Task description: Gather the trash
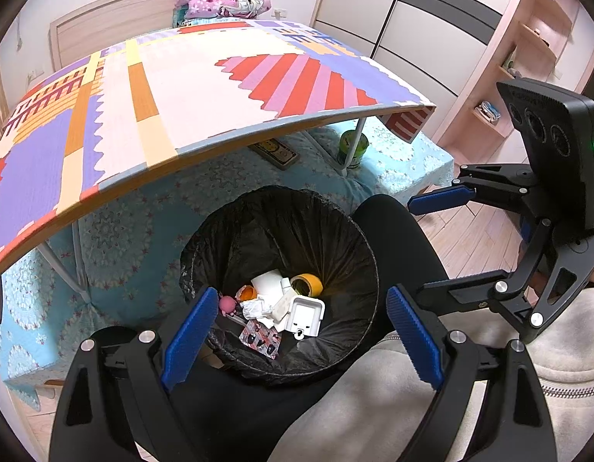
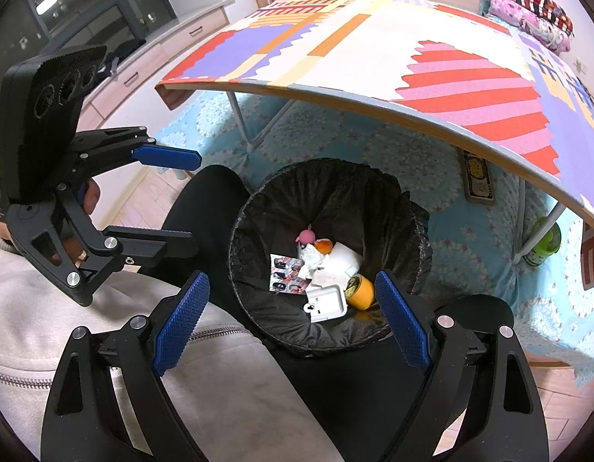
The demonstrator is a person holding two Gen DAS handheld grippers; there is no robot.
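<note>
Nearest the lenses, the left gripper [image 1: 300,337] and the right gripper [image 2: 293,317] both hang with jaws spread wide and nothing between them, poised above the trash bin [image 1: 258,208], which sits on the floor between the person's knees and against the bed [image 1: 135,231]. The trash already lies at the bottom of the black liner: a white plastic tray [image 1: 306,315], a printed foil wrapper [image 1: 260,337], crumpled tissue [image 1: 254,308], a yellow tape roll [image 1: 306,285], a small pink toy [image 1: 227,304] and an orange scrap [image 1: 246,292]. All of it looks light; the tissue and wrapper would crush softly, while the tray and tape roll seem stiff and smooth, best pinched across a rim or edge. The liner looks thin and slippery, so gathering it at the rolled rim would probably hold best. Farther off, the patterned surface [image 1: 181,84] overhangs the bin and appears bare of litter, with a green can [image 1: 352,148] standing beneath it.
</note>
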